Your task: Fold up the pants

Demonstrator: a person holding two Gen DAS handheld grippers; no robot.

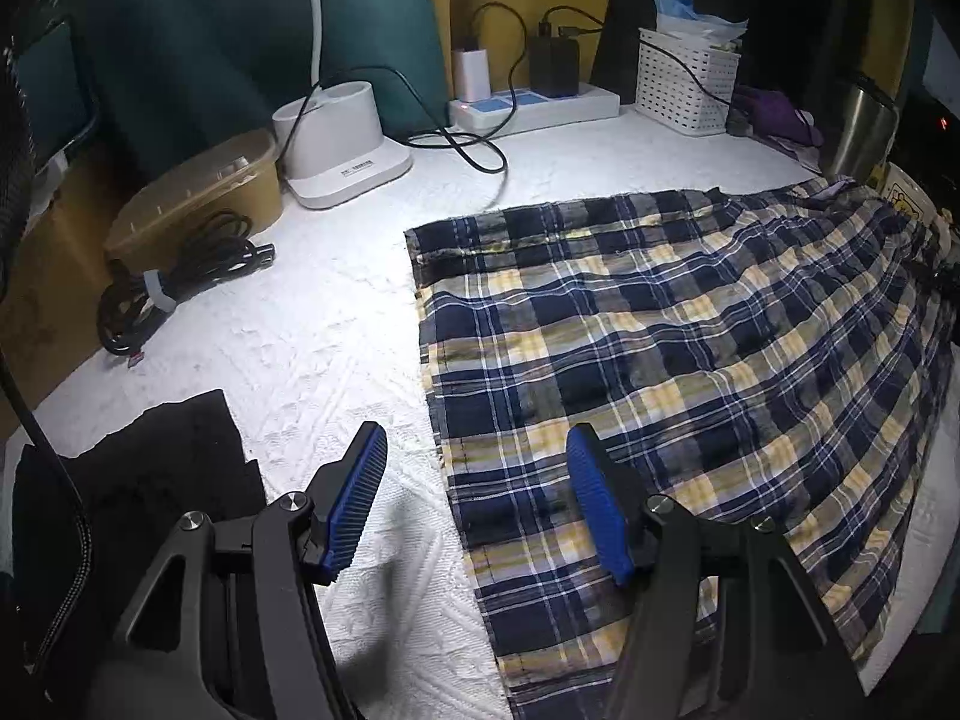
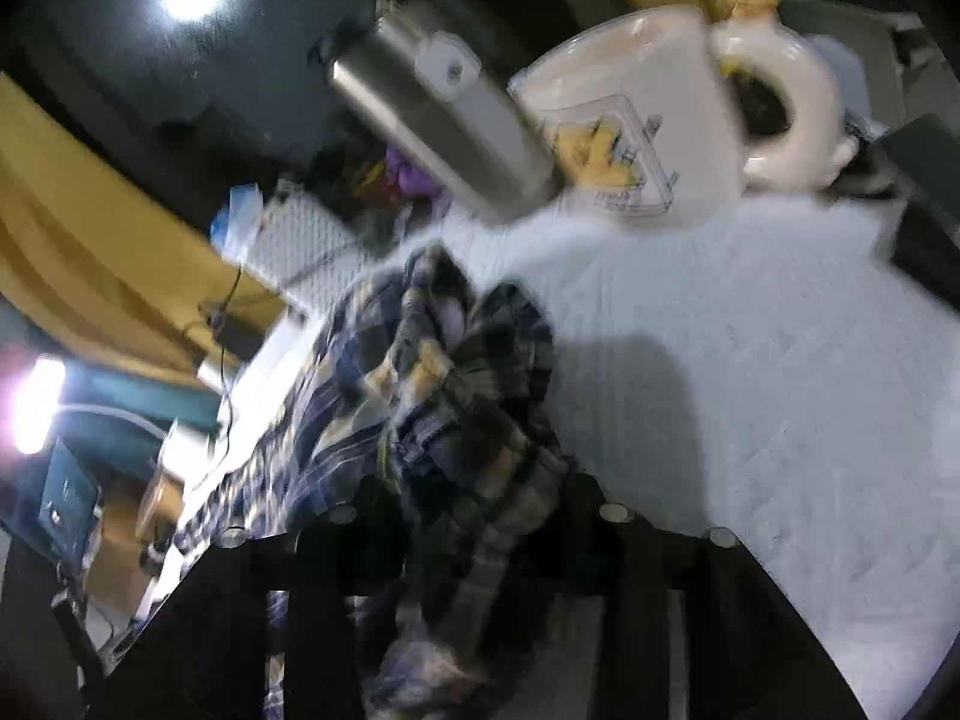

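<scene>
The plaid pants (image 1: pixel 678 360), navy, white and yellow, lie spread flat on the white textured table cover (image 1: pixel 312 330). My left gripper (image 1: pixel 477 498) is open and empty, hovering over the pants' left hem edge; its right finger is above the cloth and its left finger above the bare cover. In the blurred right wrist view, my right gripper (image 2: pixel 474 516) is shut on a bunched part of the pants (image 2: pixel 456 372), lifted off the cover (image 2: pixel 750 360). Its fingertips are hidden by the cloth.
At the back stand a white lamp base (image 1: pixel 342 144), a power strip with chargers (image 1: pixel 534 102), a white basket (image 1: pixel 684 84) and a steel flask (image 1: pixel 858 126). A brown box (image 1: pixel 198 198) and coiled black cable (image 1: pixel 180 282) sit left. Black cloth (image 1: pixel 138 480) lies near left. A white jug (image 2: pixel 690 120) stands beyond the lifted cloth.
</scene>
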